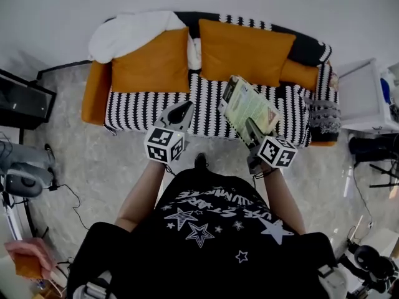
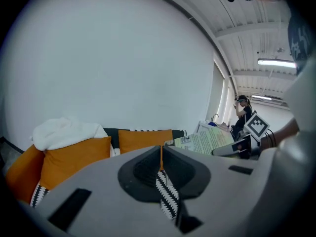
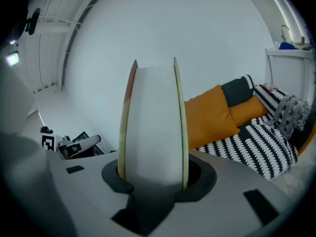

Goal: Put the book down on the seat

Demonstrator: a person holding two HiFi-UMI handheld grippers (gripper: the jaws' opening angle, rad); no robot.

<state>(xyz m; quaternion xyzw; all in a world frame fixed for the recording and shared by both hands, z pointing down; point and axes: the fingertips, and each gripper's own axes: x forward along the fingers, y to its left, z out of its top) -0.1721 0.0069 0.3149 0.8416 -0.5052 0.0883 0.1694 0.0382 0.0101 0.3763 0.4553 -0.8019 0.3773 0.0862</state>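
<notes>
Here the right gripper (image 1: 251,128) has its jaws clamped on the lower edge of the book (image 1: 248,104). They stand about half spread, with the block of pages and both covers wedged between them. The right gripper view shows the book edge-on, standing upright out of the jaws. In the head view its pale green printed cover faces up, tilted. It hangs over the right part of the striped seat (image 1: 206,108), in front of the right orange cushion (image 1: 246,48), and does not lie on the seat. The left gripper (image 1: 181,112) is well to the left of the book, over the front of the same seat. Its jaws are closed together at the tips and grip nothing, and only a thin slit below the tips shows the striped cover. A second orange cushion (image 1: 149,61) leans on the sofa back at the left, with a white blanket (image 1: 128,33) heaped above it
</notes>
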